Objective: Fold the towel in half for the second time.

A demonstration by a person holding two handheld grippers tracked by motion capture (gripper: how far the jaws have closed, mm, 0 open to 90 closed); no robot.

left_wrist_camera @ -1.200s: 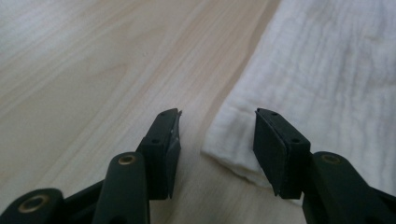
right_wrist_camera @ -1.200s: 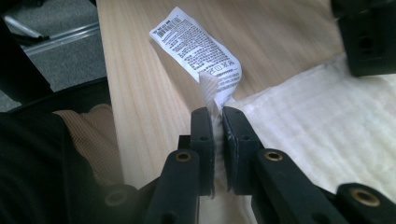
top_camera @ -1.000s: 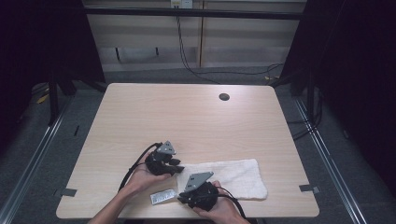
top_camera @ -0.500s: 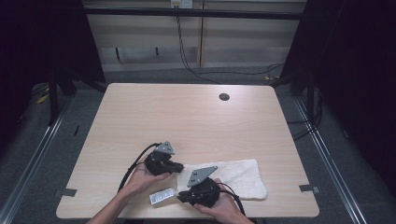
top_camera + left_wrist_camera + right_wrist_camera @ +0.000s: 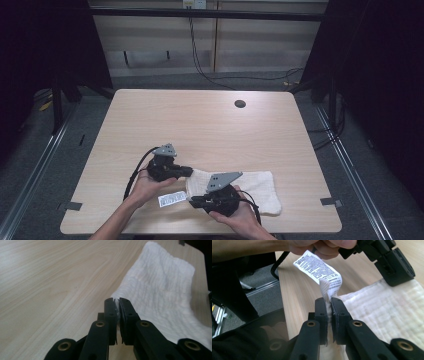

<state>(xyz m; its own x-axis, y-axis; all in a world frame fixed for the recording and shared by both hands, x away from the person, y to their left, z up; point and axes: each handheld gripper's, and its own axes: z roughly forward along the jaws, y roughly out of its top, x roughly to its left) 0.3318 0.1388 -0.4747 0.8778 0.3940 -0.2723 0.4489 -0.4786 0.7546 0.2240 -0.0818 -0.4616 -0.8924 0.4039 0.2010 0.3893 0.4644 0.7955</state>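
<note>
A white ribbed towel [image 5: 252, 186] lies on the wooden table [image 5: 210, 125] near its front edge. My left gripper [image 5: 189, 171] points right and is shut on the towel's left edge [image 5: 117, 302]; its jaws have just been closing on that cloth. My right gripper [image 5: 194, 202] points left, nearer the front edge. It is shut on the towel's corner [image 5: 327, 301], where a printed white care label [image 5: 319, 267] sticks up. That label [image 5: 172, 198] shows between the two hands in the high view. The held end of the towel [image 5: 387, 307] is raised slightly off the table.
A small round hole [image 5: 240, 104] sits near the table's far edge. Black cables trail from both grippers toward the front. Grey floor and metal rails [image 5: 350, 170] flank the table. In the right gripper view, the left gripper's body [image 5: 392, 262] hangs close above the towel.
Both grippers have risen a little with the towel's left end. The label has come up off the table with them. The left jaws have shut on the cloth.
</note>
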